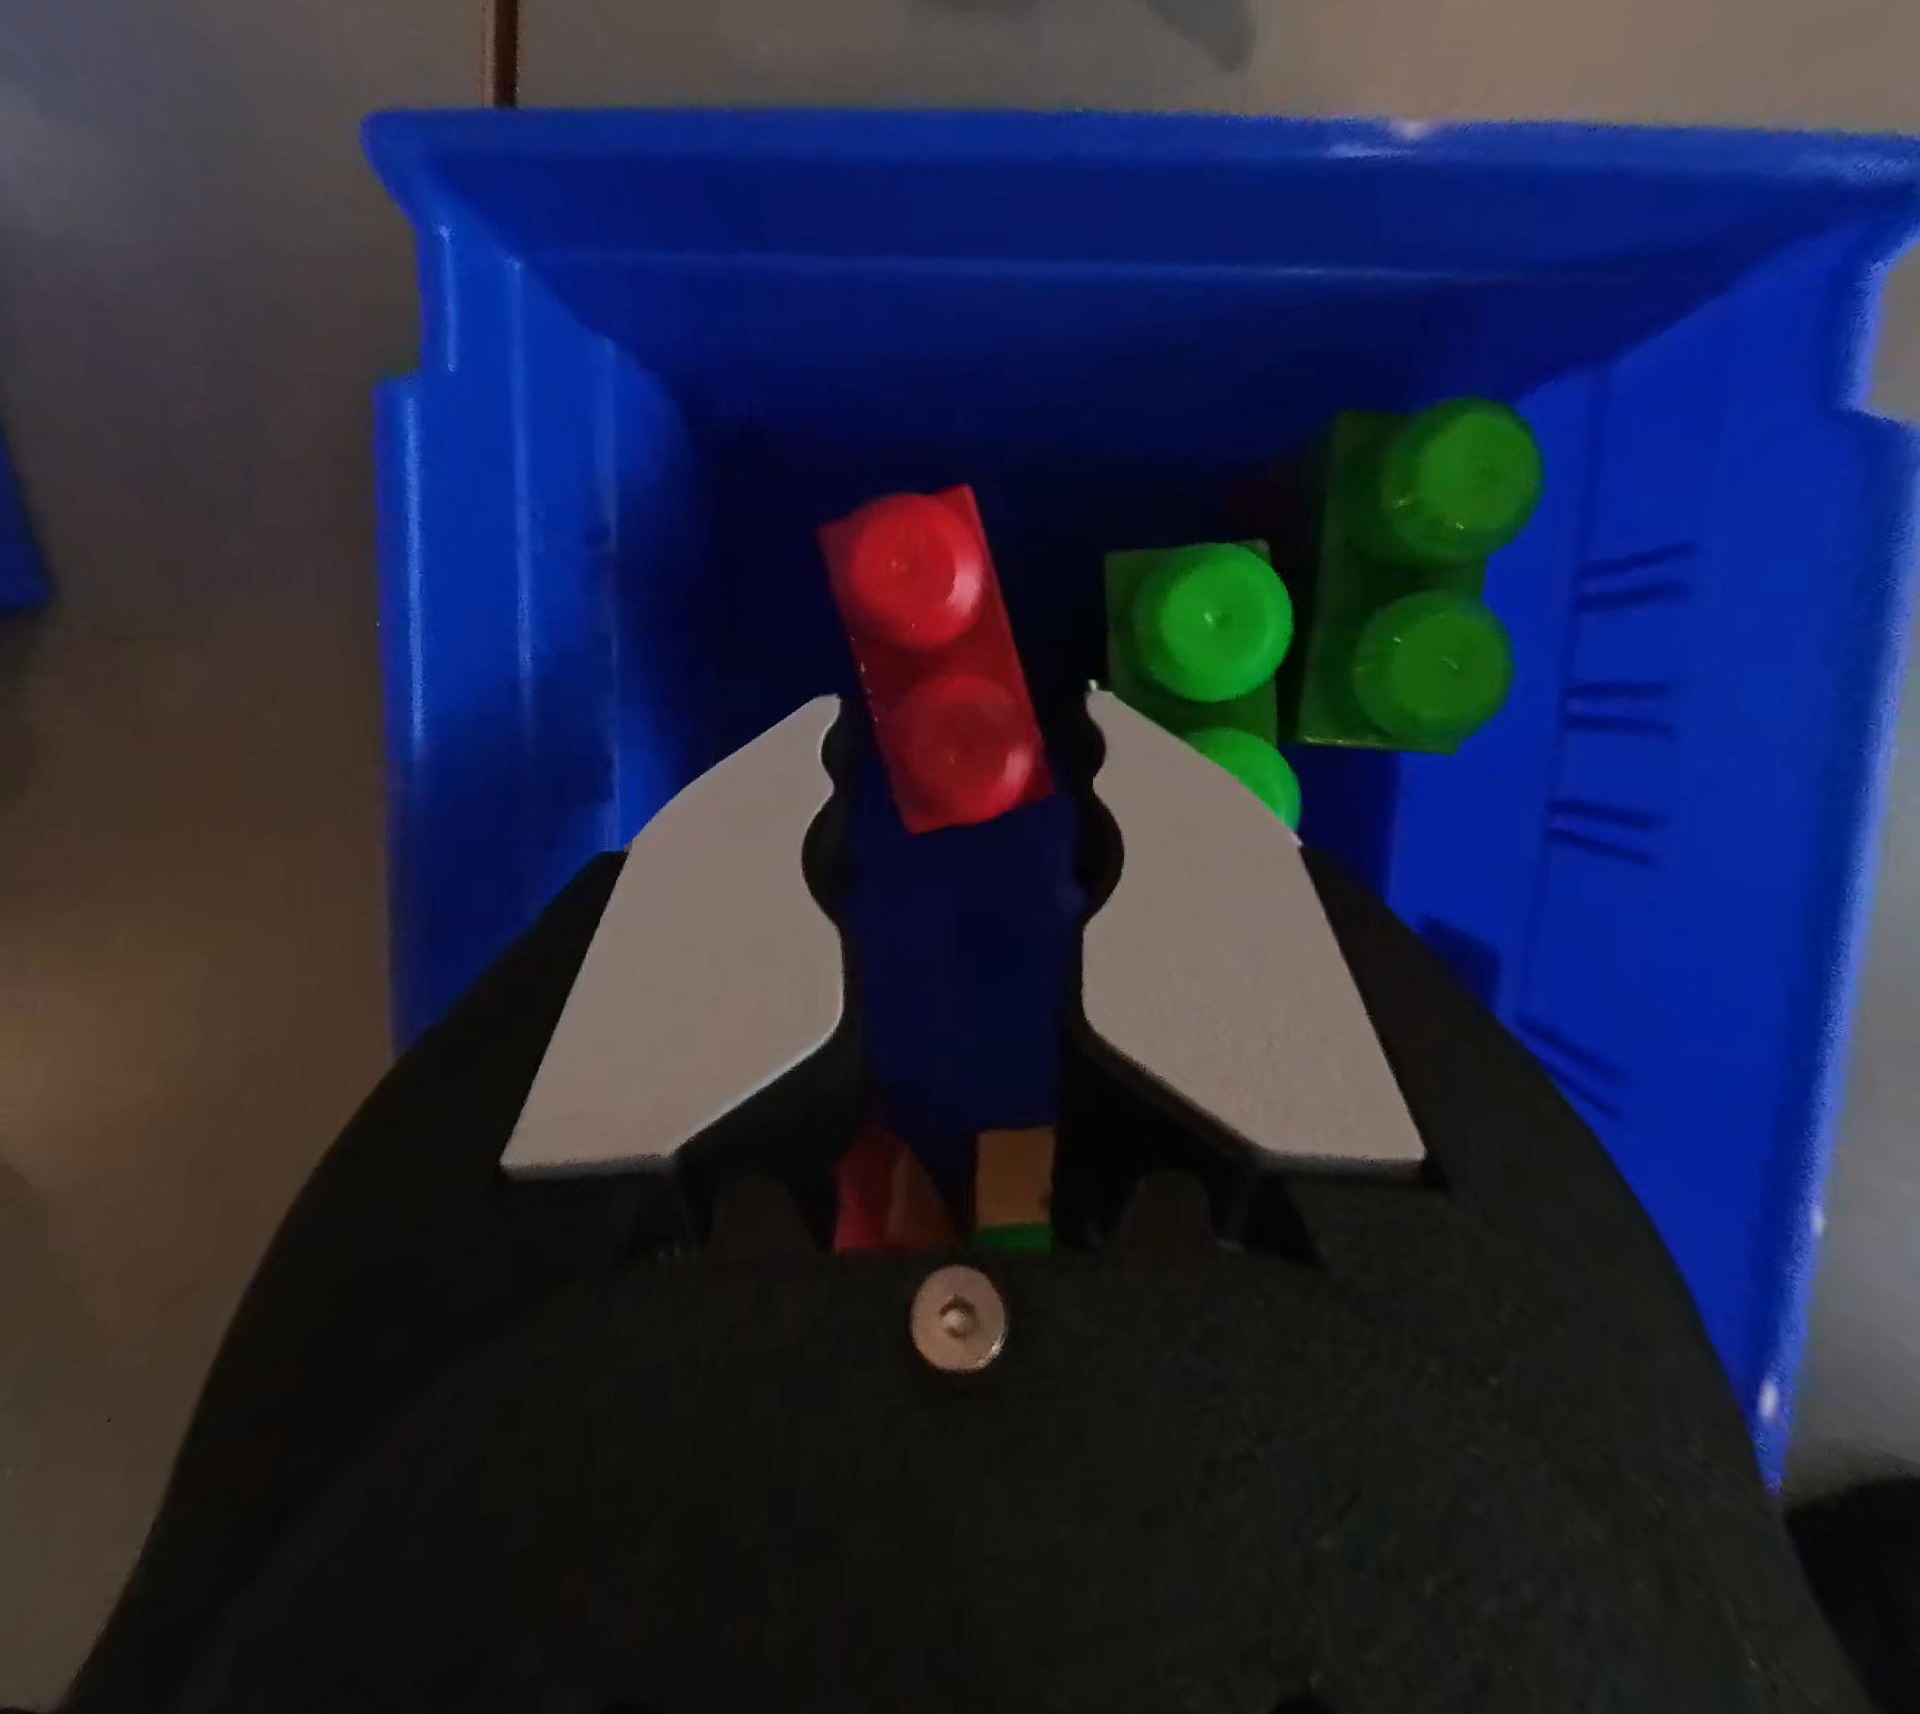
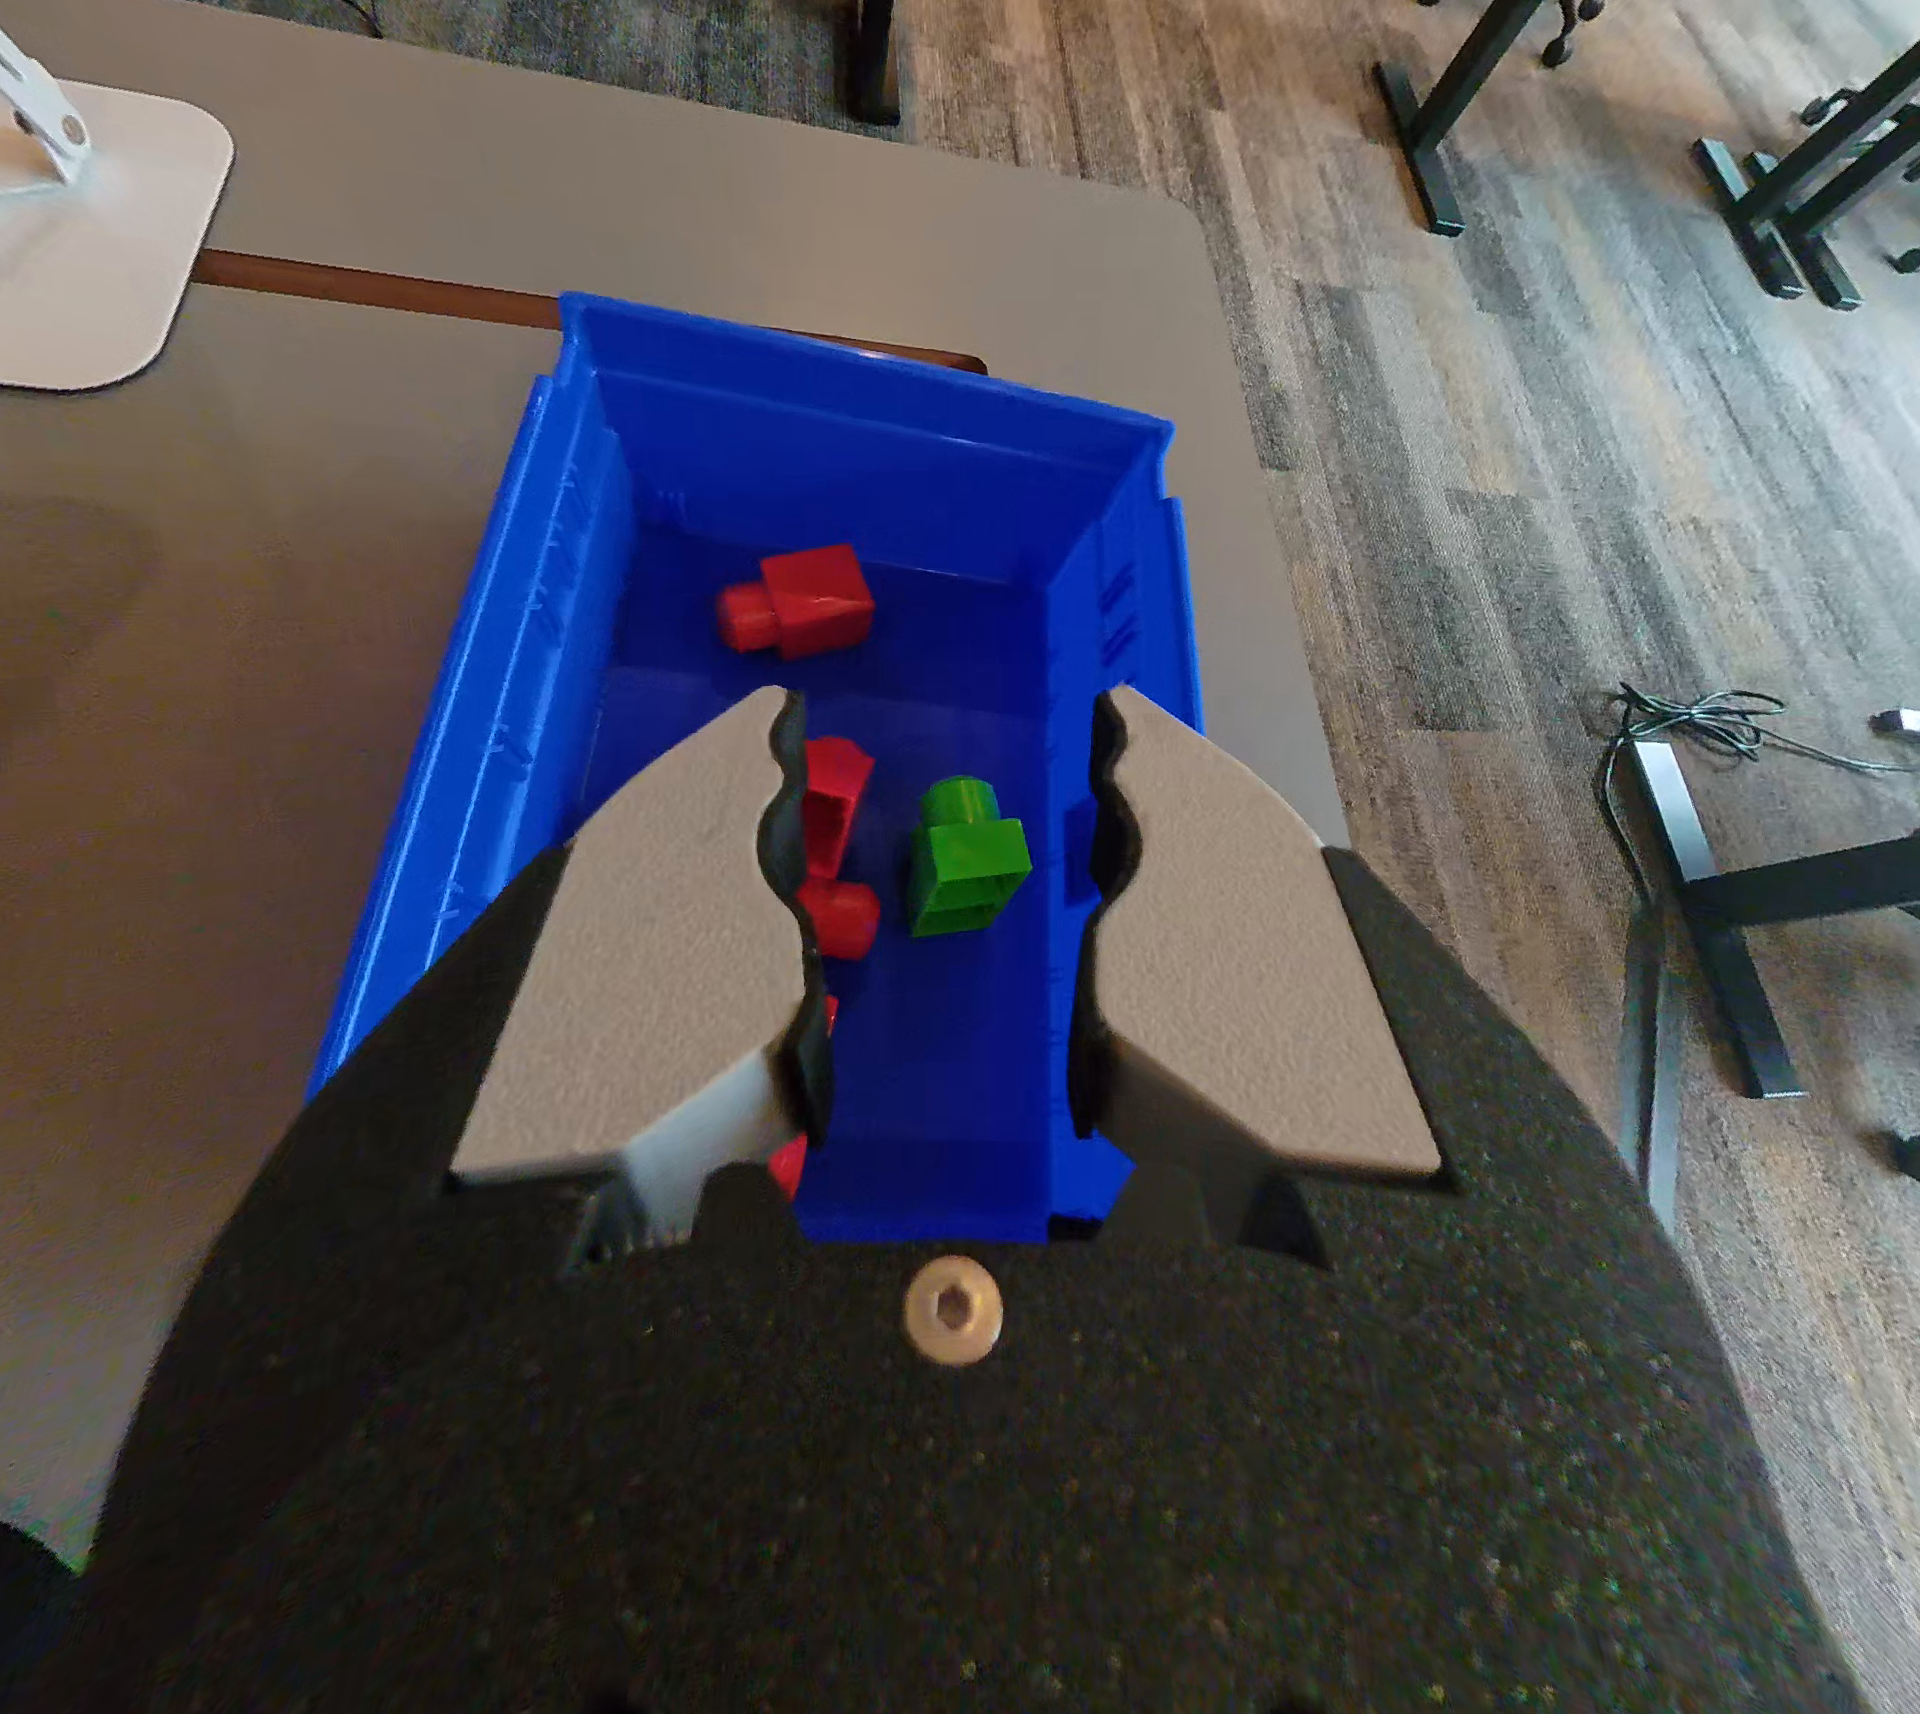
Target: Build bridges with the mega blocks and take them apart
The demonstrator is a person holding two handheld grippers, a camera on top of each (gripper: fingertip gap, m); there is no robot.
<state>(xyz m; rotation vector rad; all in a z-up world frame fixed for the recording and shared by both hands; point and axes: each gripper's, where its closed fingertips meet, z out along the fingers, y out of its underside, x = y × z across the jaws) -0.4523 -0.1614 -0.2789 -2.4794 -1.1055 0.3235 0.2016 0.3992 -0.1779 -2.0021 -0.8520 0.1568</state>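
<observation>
In the left wrist view a blue bin [image 1: 1039,152] holds a red two-stud block [image 1: 935,656] and two green two-stud blocks [image 1: 1195,625] [image 1: 1423,573]. My left gripper [image 1: 961,698] is open above this bin, its tips on either side of the red block's near end with gaps showing. In the right wrist view another blue bin [image 2: 862,376] holds red one-stud blocks [image 2: 810,599] [image 2: 836,797] [image 2: 844,921] and a green one-stud block [image 2: 966,864]. My right gripper [image 2: 943,696] is open and empty above it.
Both bins stand on a grey-brown table [image 2: 260,625]. A white stand base [image 2: 94,241] sits at the far left. The table's right edge [image 2: 1278,625] drops to the floor with desk legs [image 2: 1475,33] and cables. Part of another blue bin [image 1: 16,521] shows left. The tips of one gripper are about 85 cm away from the tips of the other.
</observation>
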